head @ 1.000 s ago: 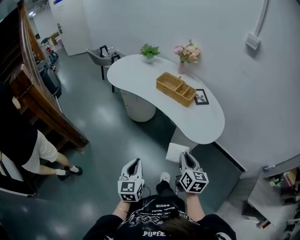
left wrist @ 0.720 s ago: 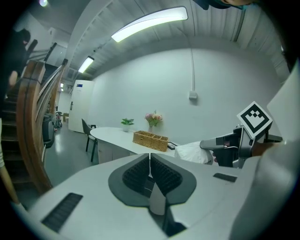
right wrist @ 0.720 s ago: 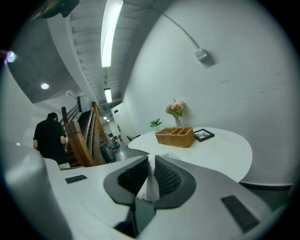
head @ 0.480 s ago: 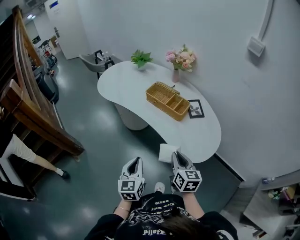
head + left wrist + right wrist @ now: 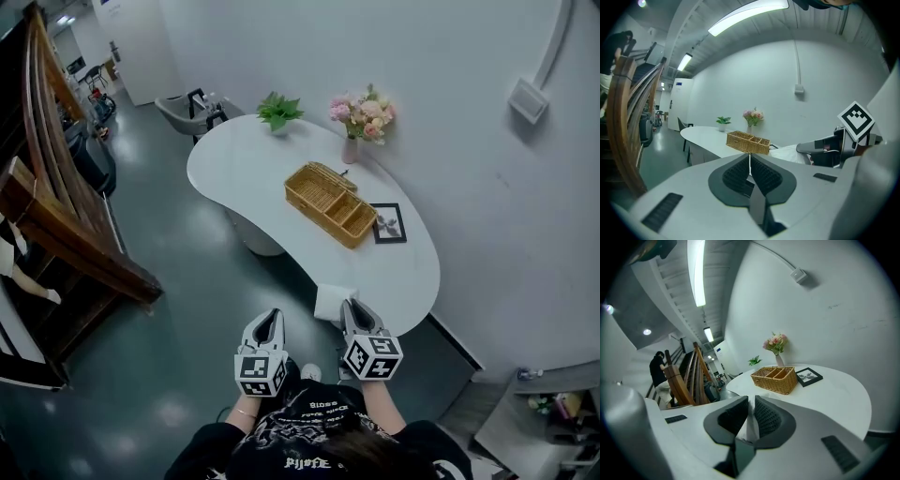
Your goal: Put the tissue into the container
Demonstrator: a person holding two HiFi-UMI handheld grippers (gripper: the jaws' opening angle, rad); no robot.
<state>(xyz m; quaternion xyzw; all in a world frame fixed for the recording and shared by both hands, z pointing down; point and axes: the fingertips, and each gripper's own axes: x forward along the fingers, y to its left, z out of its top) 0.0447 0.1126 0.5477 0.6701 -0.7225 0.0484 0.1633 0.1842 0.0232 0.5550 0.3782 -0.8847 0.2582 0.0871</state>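
A white tissue hangs at the near edge of the white table, and my right gripper is shut on it. In the right gripper view the tissue shows as a white strip pinched between the pads. The wicker container, with its divided compartments, stands mid-table, well beyond the tissue. It appears straight ahead in the right gripper view as the basket. My left gripper hovers over the floor to the left of the right one, shut with nothing in it, and its jaws meet.
A framed picture lies just right of the basket. A vase of pink flowers and a small green plant stand at the table's far side. A wooden stair railing runs along the left, a chair beyond the table.
The view and both grippers have come nearer the table; the tissue now reaches its near edge. The person at the left has almost gone from view.
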